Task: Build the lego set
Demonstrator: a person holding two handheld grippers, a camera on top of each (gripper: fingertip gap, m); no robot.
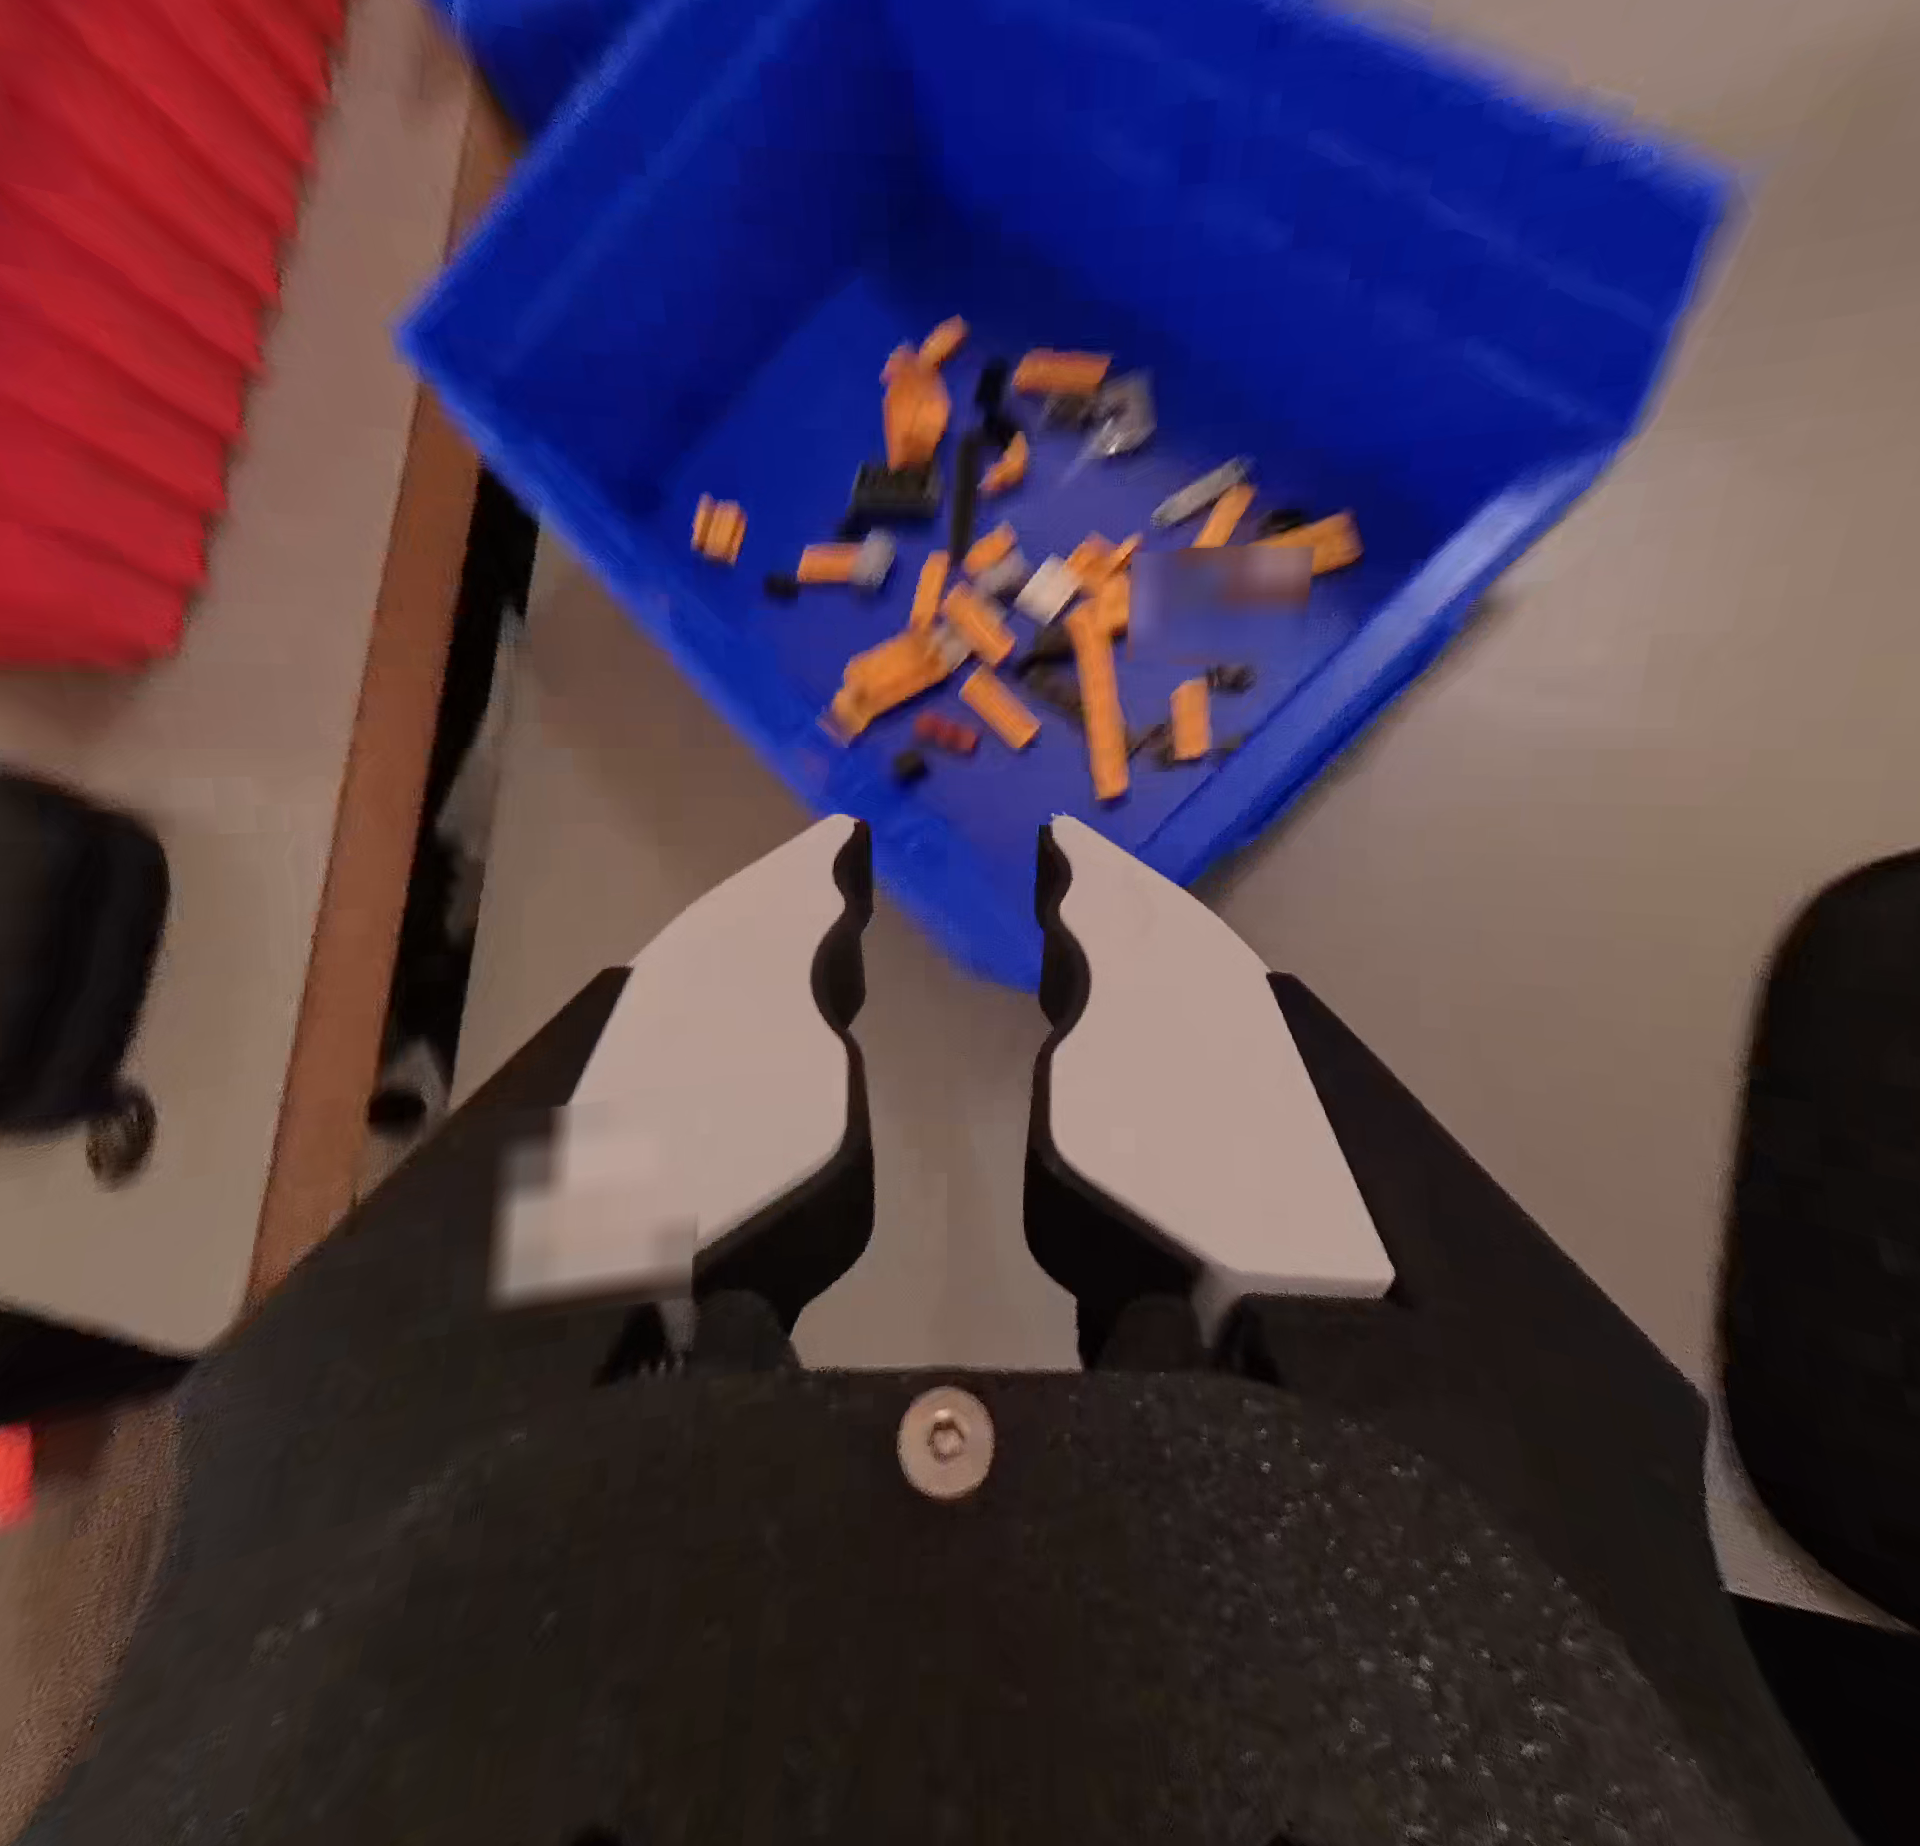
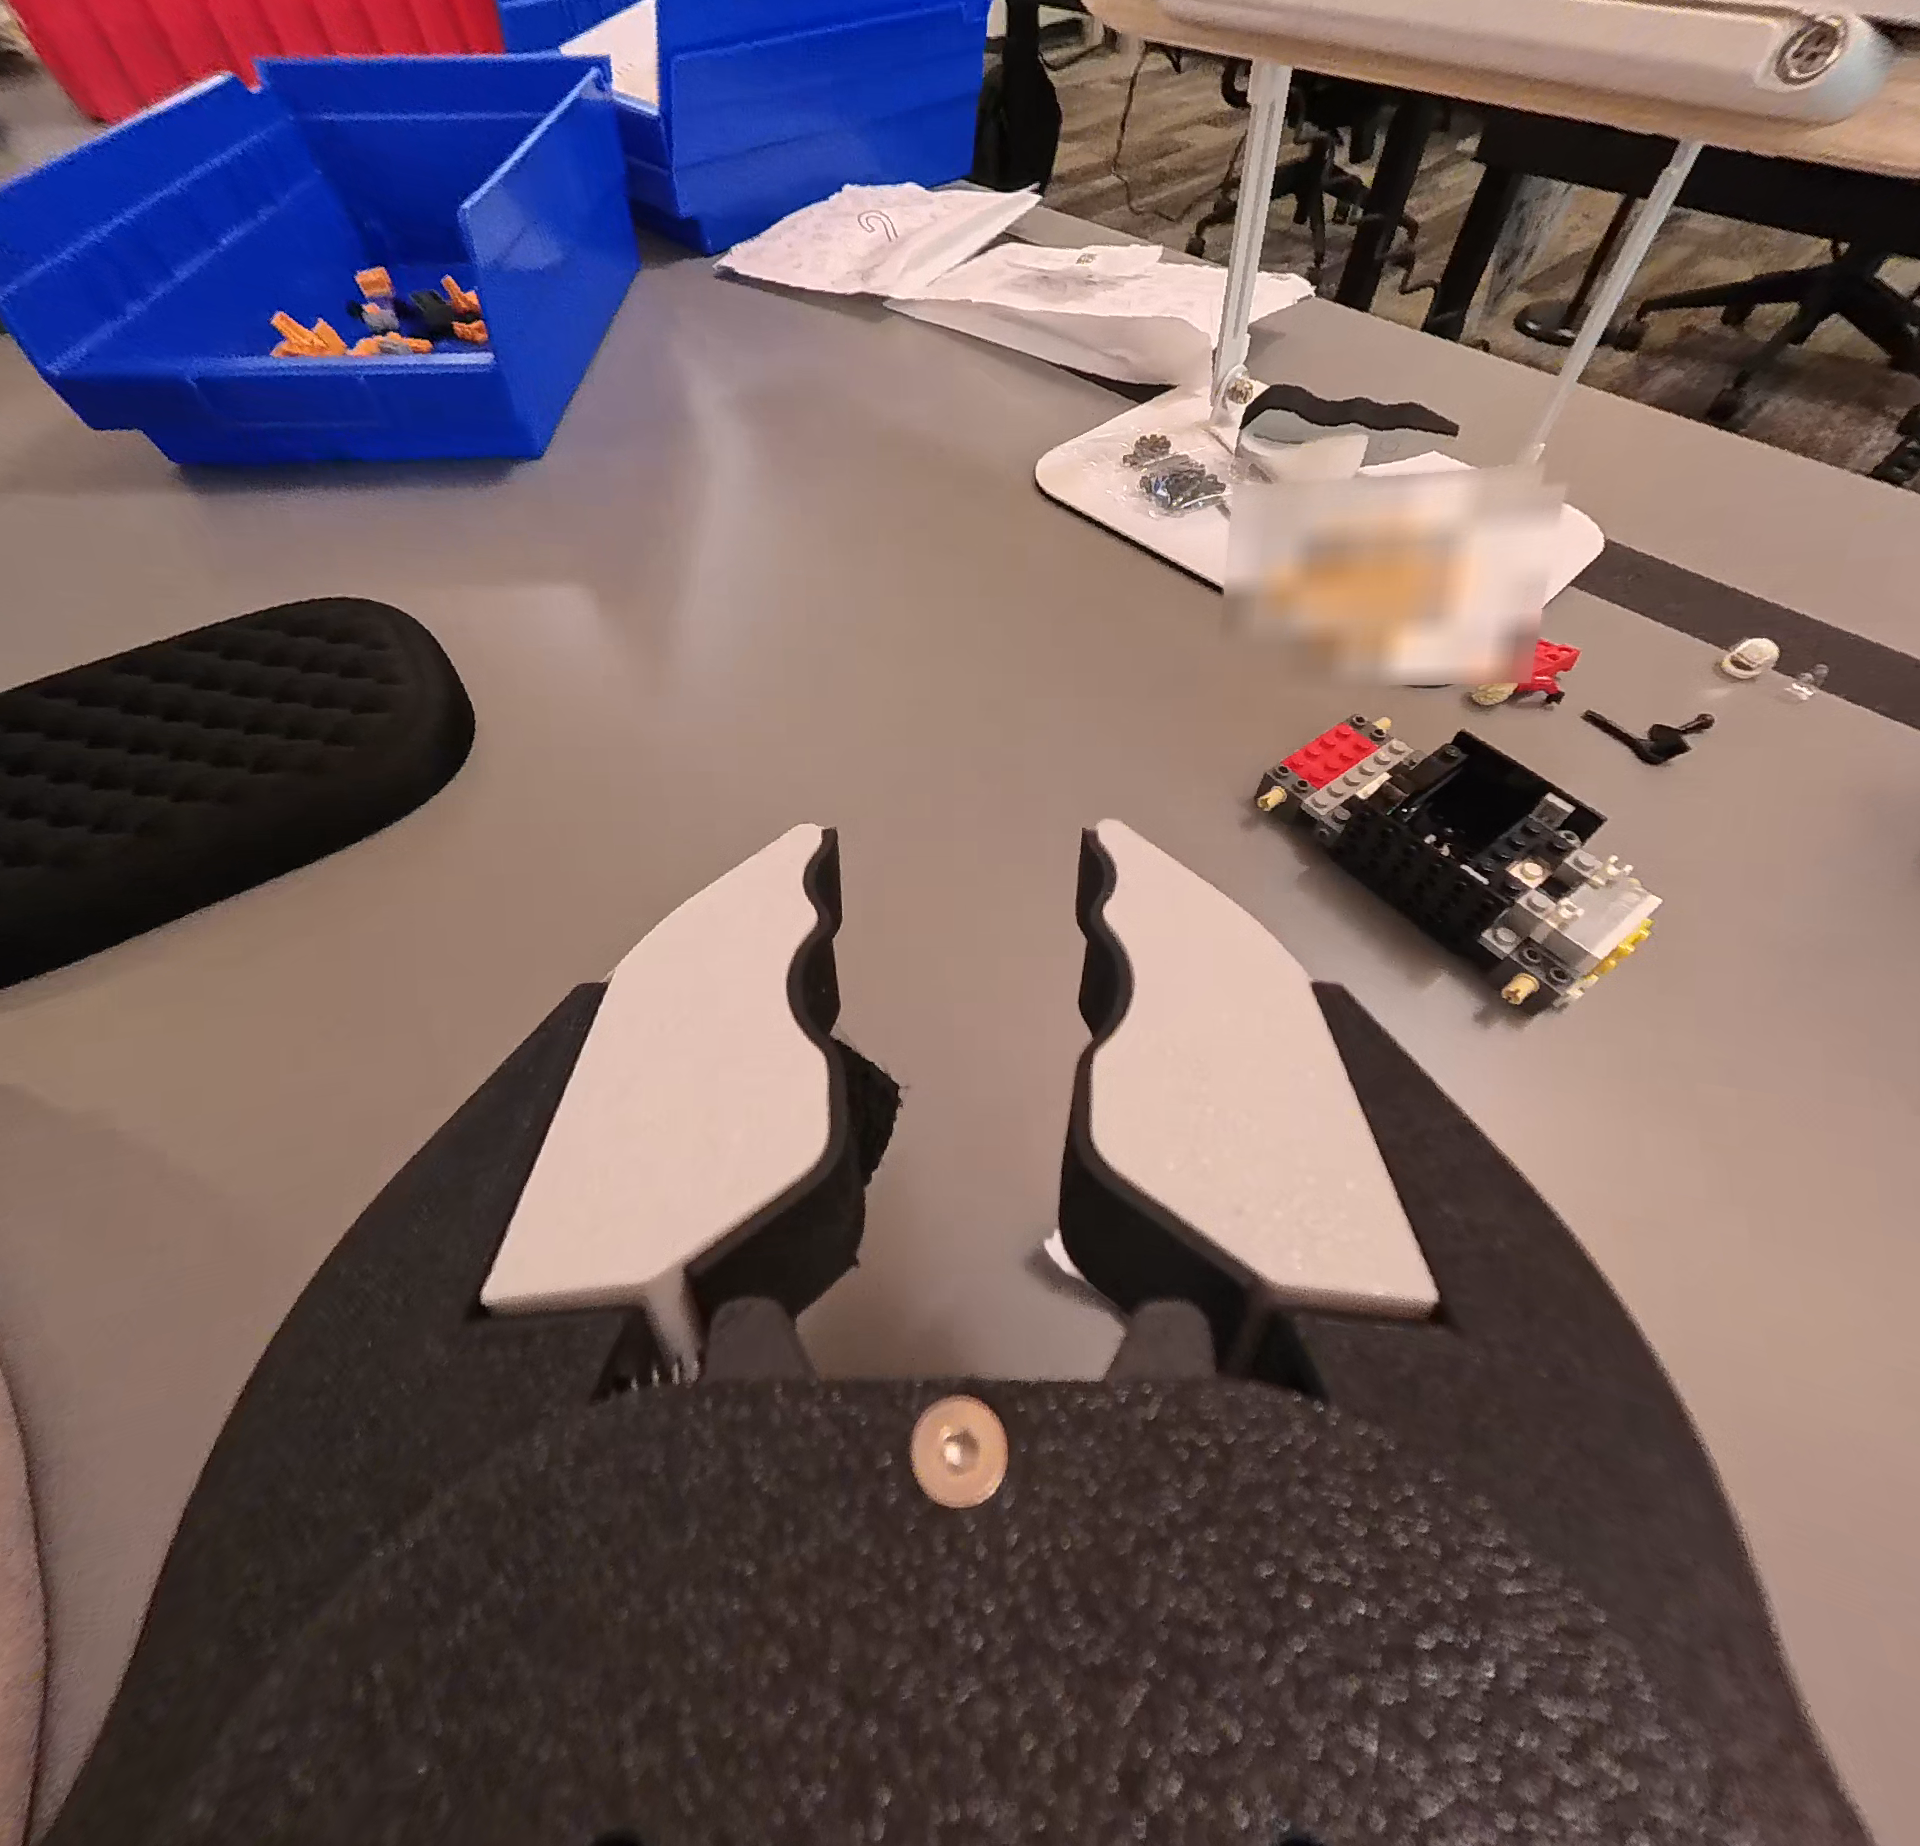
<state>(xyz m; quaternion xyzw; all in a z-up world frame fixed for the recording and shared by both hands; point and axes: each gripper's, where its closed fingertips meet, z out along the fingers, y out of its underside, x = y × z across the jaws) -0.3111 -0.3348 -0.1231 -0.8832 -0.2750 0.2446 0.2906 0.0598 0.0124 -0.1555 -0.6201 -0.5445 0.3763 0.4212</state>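
A blue bin [image 1: 644, 269] holds several loose orange, black and grey lego pieces [image 1: 997, 591]. My left gripper [image 1: 951, 835] is open and empty, above the bin's near corner, looking down into it; the view is blurred. In the right wrist view the same bin [image 2: 343, 414] stands at the far left of the grey table. A partly built black, grey, red and yellow lego car [image 2: 1455, 851] lies on the table to the right. My right gripper [image 2: 956, 840] is open and empty, low over the table, left of the car.
A black padded rest [image 2: 197, 768] lies at the left. More blue bins [image 2: 821, 92] stand behind. White paper sheets [image 2: 997, 258], a white lamp base [image 2: 1122, 466] with small bagged parts, and loose small pieces [image 2: 1652, 731] lie at the right. A red pleated panel [image 1: 114, 290] is at the left. There is about 50 cm between the tips of the two grippers. About 40 cm separates my left fingertips from the red pleated panel [image 1: 114, 290]. It is also in sight in the right wrist view [image 2: 264, 10].
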